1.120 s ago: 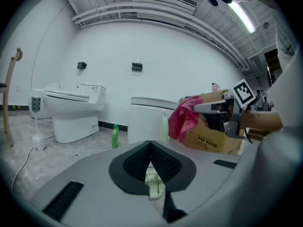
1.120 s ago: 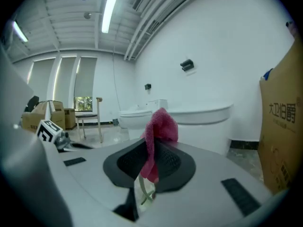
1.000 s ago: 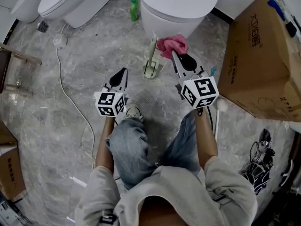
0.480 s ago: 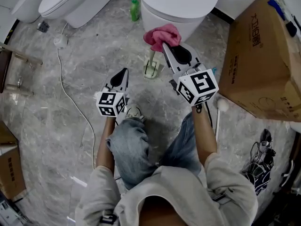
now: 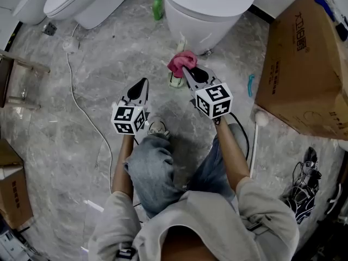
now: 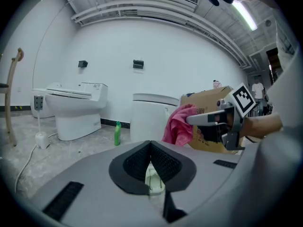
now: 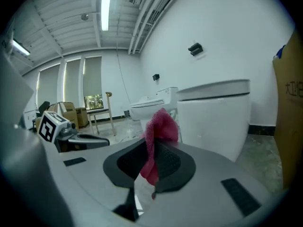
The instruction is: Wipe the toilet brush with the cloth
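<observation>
The toilet brush stands in its pale holder on the floor in front of the round toilet; its handle is hidden under the pink cloth. My right gripper is shut on that cloth, right above the holder. In the right gripper view the cloth hangs bunched between the jaws of the right gripper. My left gripper is shut and empty, a little left of the holder. Its own view shows the holder below the left gripper, with the cloth to the right.
A large cardboard box stands at the right. A second toilet and a green bottle are at the back left. A white cable runs over the marble floor. A white-headed stick and black cables lie at the right.
My right gripper has carried the pink cloth left and nearer, from beside the toilet base down onto the brush. The left gripper has stayed put.
</observation>
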{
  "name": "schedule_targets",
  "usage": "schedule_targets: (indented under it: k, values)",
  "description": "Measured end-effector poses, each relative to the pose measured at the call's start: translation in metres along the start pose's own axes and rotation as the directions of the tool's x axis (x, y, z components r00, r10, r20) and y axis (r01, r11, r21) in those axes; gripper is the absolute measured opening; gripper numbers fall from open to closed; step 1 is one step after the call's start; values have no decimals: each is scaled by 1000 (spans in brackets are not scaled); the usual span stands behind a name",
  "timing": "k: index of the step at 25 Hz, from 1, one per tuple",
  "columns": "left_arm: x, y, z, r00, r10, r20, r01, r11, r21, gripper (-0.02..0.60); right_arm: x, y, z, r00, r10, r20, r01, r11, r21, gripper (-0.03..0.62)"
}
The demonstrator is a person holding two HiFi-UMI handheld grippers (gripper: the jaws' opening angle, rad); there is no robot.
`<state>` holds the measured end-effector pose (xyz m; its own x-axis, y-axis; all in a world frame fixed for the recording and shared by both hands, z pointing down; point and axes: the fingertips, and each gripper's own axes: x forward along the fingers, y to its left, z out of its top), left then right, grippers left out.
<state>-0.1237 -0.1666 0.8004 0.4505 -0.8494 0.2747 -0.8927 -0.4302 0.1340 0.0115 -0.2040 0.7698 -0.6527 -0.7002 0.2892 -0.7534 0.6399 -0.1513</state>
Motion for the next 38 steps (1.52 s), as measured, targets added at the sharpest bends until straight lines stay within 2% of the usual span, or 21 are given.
schedule_targets:
  k: [7, 15, 19, 24, 29, 34, 36, 38]
  values:
    - [-1, 2, -8, 1000, -2, -16, 2, 1000, 7, 20, 20, -8, -84, 987, -19, -158, 29, 998, 57, 58]
    - [-5, 9, -14, 1000, 7, -24, -7, 1000, -1, 20, 36, -18, -183, 935, -41, -352, 91, 988, 125, 58]
    - [-9, 14, -12, 1000, 13, -25, -13, 1000, 1, 20, 32, -18, -195, 926, -47, -376, 101, 987, 126, 58]
    - [-12, 18, -7, 1000, 26, -10, -26, 1000, -9, 20, 12, -25, -148, 957, -85, -278, 117, 988, 100, 57]
    - [-10, 12, -6, 1000, 19, -3, -19, 1000, -9, 20, -16, -44, -63, 986, -147, -84, 154, 984, 87, 57]
    - [-9, 6, -6, 1000, 8, -2, -9, 1000, -9, 20, -33, -45, 33, 981, -162, 103, 161, 987, 18, 57]
    - [-9, 6, -5, 1000, 8, -2, -8, 1000, -7, 20, -37, -40, 59, 976, -152, 155, 154, 988, -5, 57]
    - [-9, 6, -5, 1000, 10, -1, -10, 1000, -6, 20, -36, -36, 68, 975, -143, 172, 150, 988, -25, 57]
